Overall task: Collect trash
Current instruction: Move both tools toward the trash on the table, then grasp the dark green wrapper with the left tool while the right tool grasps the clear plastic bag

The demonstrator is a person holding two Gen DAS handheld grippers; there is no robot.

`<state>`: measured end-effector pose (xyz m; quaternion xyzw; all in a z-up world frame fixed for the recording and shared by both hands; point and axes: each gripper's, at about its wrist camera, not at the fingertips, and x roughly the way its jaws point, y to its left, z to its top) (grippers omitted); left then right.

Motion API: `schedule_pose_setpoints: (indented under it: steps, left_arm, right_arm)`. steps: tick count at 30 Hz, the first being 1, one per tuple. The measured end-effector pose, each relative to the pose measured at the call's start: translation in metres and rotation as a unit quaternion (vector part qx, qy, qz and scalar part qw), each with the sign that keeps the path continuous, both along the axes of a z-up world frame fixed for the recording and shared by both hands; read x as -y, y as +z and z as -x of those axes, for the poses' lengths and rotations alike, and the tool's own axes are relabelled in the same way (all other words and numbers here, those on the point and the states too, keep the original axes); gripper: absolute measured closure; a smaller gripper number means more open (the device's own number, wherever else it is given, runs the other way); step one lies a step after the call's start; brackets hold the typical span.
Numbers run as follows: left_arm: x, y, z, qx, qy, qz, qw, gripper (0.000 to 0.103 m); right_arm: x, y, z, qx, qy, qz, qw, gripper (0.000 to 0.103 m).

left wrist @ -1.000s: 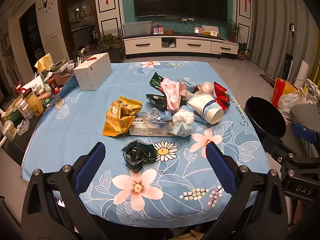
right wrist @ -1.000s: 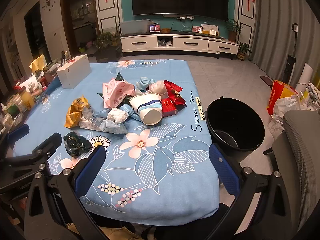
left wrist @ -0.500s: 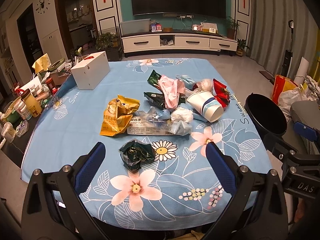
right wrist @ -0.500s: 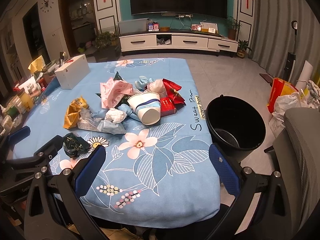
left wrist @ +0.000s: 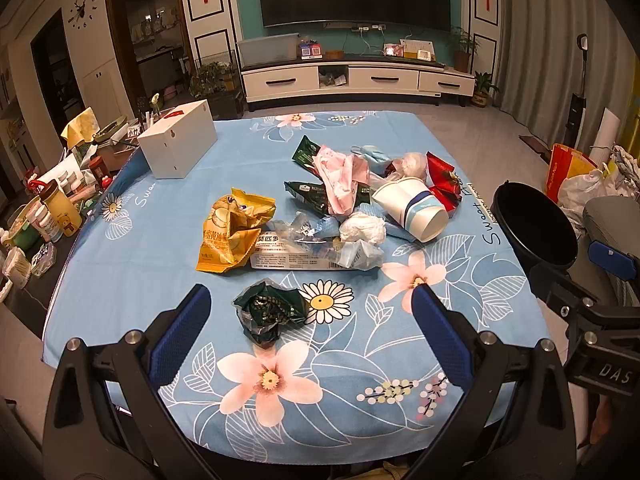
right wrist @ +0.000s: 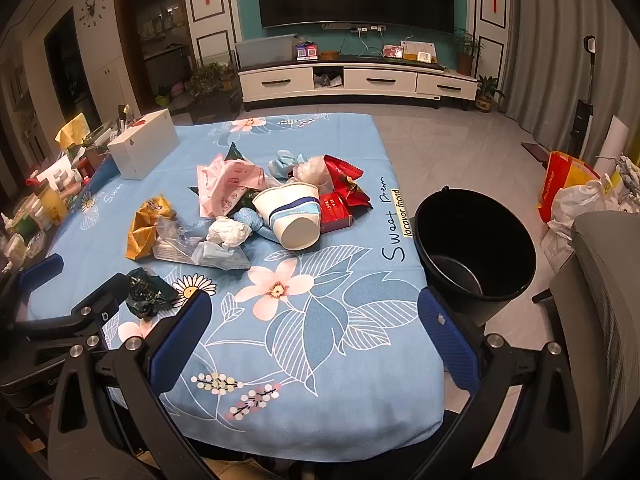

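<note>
Both tools hung over the near edge of the bench (left wrist: 120, 264), draped in a blue floral cloth, and nothing had yet been picked up. The left hand-held gripper (left wrist: 310, 318) had its blue-padded jaws spread wide and empty, the crumpled dark green foil wrapper (left wrist: 268, 312) lying on the cloth just ahead of them and roughly between. The right hand-held gripper (right wrist: 316, 320) was likewise wide apart and empty, over bare cloth near the bench's right edge. Further back sat the main heap of rubbish: a crushed yellow snack bag (left wrist: 232, 236), a tipped white paper cup with a blue band (right wrist: 292, 216), a pink printed wrapper (left wrist: 340, 180), a wad of white tissue (left wrist: 362, 228) and red packets (right wrist: 344, 196). The round black plastic bucket (right wrist: 476, 244) stood on the floor just beside the bench's right side, apparently empty. It looked like the very start, the reach for the first piece; the left tool would likely need to drop and advance until the green wrapper sat between its pads, then close and carry it across to the bucket.
</note>
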<state>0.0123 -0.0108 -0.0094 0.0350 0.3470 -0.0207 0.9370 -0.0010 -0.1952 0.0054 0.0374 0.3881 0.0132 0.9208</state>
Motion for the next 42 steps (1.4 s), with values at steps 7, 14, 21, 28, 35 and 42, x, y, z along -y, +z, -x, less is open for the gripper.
schedule_pose_setpoints:
  steps: [7,14,21,28,35,42]
  left_arm:
    - [0.002,-0.004,-0.005,-0.016,0.000,-0.007,0.9999,0.003]
    - [0.001,-0.011,-0.016,-0.021,0.003,-0.012,0.9997,0.003]
    - [-0.004,-0.016,-0.022,-0.024,-0.014,0.012,0.9996,0.003]
    - [-0.021,-0.029,-0.027,-0.040,-0.039,0.068,0.9961,0.003]
    - [-0.042,-0.057,-0.040,-0.084,-0.040,0.124,0.9879,0.003]
    - [-0.065,-0.075,-0.051,-0.103,-0.025,0.152,0.9826,0.003]
  right_arm:
    - [0.002,-0.003,-0.003,-0.002,-0.001,-0.001,1.000,0.002]
    - [0.001,-0.011,-0.012,-0.012,-0.002,-0.004,1.000,0.002]
    - [0.005,-0.013,-0.020,-0.009,-0.005,-0.018,1.000,0.002]
    - [0.012,-0.027,-0.027,-0.021,0.000,-0.037,0.999,0.002]
    - [0.020,-0.045,-0.040,-0.031,0.026,-0.088,0.995,0.002]
    - [0.018,-0.061,-0.055,-0.045,0.063,-0.150,0.986,0.002]
